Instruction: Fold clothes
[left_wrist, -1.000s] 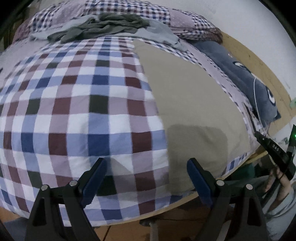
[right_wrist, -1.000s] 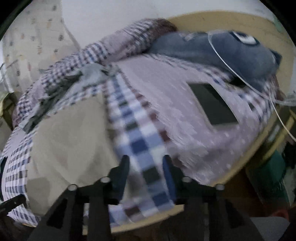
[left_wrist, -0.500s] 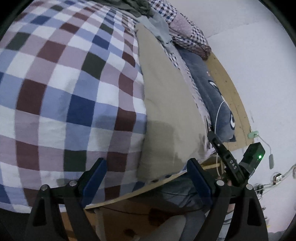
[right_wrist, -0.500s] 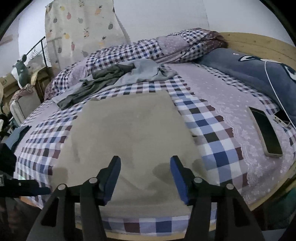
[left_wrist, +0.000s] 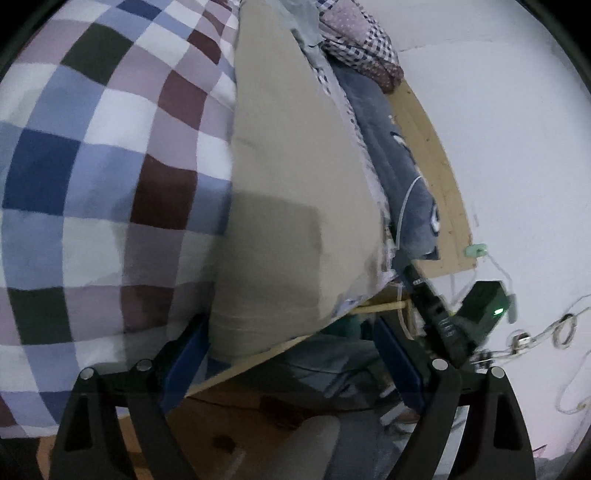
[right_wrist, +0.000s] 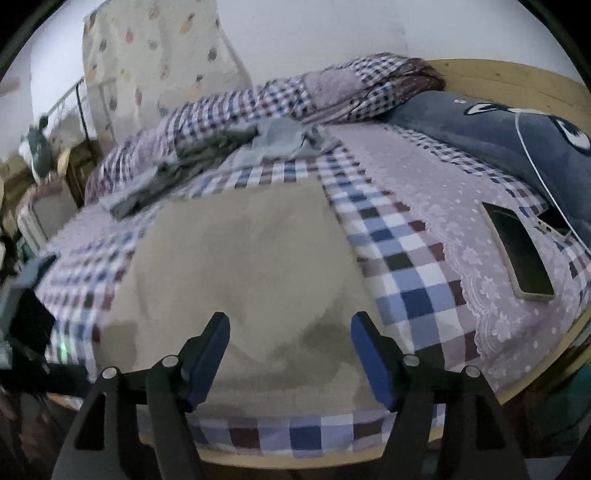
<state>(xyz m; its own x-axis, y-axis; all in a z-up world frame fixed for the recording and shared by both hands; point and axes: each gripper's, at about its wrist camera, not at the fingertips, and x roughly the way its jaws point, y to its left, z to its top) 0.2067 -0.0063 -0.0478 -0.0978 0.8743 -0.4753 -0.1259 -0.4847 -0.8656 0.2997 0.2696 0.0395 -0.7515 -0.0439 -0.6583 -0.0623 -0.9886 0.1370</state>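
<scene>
A beige garment (right_wrist: 251, 273) lies flat on the checked bedsheet (right_wrist: 406, 266), its near hem at the bed's front edge. In the left wrist view the same beige garment (left_wrist: 291, 184) runs away from me, and my left gripper (left_wrist: 291, 350) stands open at its near left corner with the hem between the spread fingers. My right gripper (right_wrist: 291, 354) is open just above the garment's near edge, nothing held. The right gripper's body (left_wrist: 450, 317) shows at the right of the left wrist view. A pile of grey and green clothes (right_wrist: 221, 155) lies at the far side of the bed.
A phone (right_wrist: 517, 251) lies on the lilac lace cloth (right_wrist: 454, 221) at the right, with a white cable over a dark blue plush cushion (right_wrist: 498, 136). A wooden headboard (right_wrist: 517, 85) runs behind it. A rolled checked quilt (right_wrist: 295, 96) lies at the back. A clothes rack stands at the far left.
The left gripper has swung down and right to the garment's near left corner. The right gripper has turned onto the garment and opened wider.
</scene>
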